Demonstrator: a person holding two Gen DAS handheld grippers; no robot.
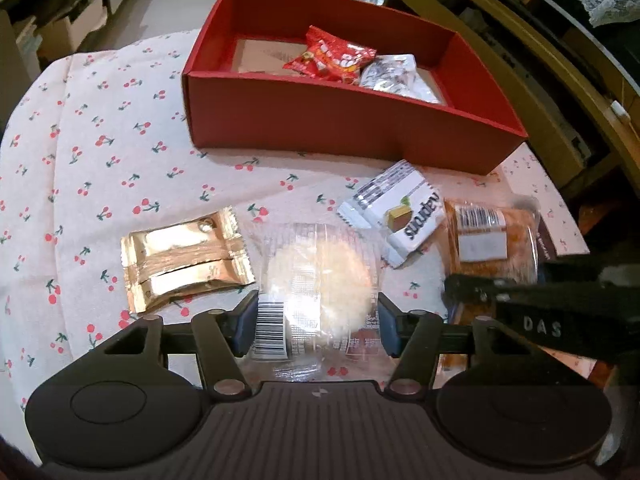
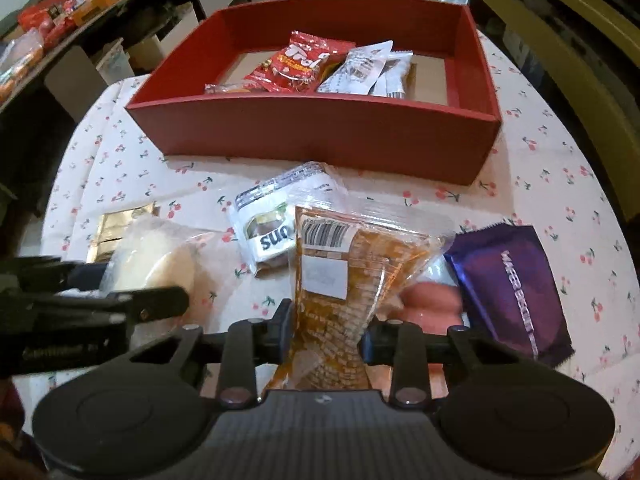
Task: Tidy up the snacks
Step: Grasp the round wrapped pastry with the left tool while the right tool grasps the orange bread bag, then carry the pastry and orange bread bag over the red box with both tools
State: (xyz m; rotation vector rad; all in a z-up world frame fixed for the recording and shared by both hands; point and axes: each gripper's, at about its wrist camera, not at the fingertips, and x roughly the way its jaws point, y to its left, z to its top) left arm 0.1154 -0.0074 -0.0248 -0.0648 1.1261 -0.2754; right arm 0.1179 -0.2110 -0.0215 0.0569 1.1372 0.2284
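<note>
Clear plastic wraps the round pale cake (image 1: 318, 276), with a barcode label on its near left corner; the left claw (image 1: 316, 326) has its blue pads pressed against both sides of that packet, down on the cherry-print cloth (image 1: 100, 128) that covers the surface. Left of it lies a crinkled gold foil packet (image 1: 186, 258). Beyond it sits a white wafer packet (image 1: 394, 210) with dark lettering and a picture of a brown block, tilted.

In the right wrist view, the right claw (image 2: 326, 330) pinches the near end of a clear bag of orange-brown snack (image 2: 348, 276), which bears a barcode and a white sticker; the plastic bunches narrow between the pads. To its right lies a purple foil packet (image 2: 514, 292) with pale lettering, and between them something pink and blurred that I cannot identify.

Farther back stands the red box (image 2: 312, 136), open-topped, holding a red packet (image 2: 298, 66) and silvery-white packets (image 2: 362, 70).
</note>
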